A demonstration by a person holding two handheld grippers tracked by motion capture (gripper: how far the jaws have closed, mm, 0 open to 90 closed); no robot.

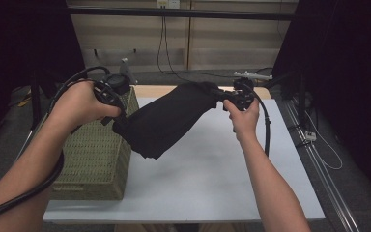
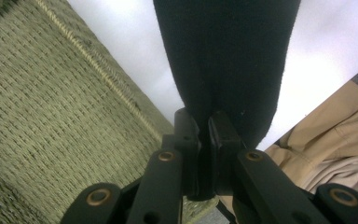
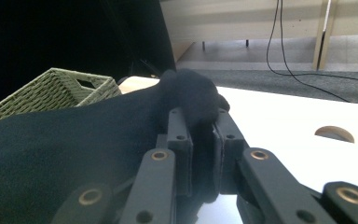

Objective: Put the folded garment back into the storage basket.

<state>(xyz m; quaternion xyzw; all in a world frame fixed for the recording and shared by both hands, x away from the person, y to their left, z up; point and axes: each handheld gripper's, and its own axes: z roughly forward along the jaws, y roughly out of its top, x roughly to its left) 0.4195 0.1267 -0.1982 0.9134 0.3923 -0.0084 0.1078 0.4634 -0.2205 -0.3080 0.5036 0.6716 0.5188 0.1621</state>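
One white bench is sitting among dark curtains, carrying a wicker basket. Both claws, left and right, are clenching a black cloth, stretching it above the bench.

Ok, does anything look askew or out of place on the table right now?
Nothing stands out. The folded black cloth hangs off the table, pinched between the left gripper and the right gripper. The green woven basket sits upright at the white table's left edge.
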